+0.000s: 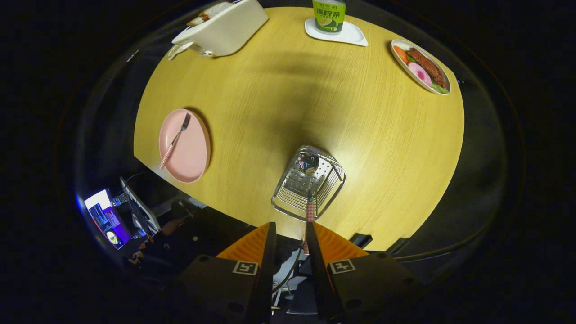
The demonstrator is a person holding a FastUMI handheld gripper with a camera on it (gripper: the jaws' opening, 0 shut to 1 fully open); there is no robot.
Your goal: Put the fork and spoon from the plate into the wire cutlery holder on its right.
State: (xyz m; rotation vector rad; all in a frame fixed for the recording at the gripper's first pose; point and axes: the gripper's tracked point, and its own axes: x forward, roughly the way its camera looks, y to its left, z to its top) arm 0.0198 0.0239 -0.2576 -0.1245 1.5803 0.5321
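A pink plate [192,157] lies on the round wooden table, left of and beyond my fingers. A fork [176,138] with a checked handle rests across it, tines pointing away. The wire cutlery holder [292,191] stands just ahead of my fingertips. The spoon [308,168] stands inside it, bowl down at the far end. Its checked handle reaches back to the tip of my right finger [315,238]. My gripper [290,227] is above the holder with its fingers apart, and only the right one is near the handle.
A toaster [225,27] with bread stands at the far left. A green bottle [329,15] on a white coaster and a plate of food [420,67] sit at the far right. The table's near edge runs just under my fingertips. Lit screens [105,216] show below the table, left.
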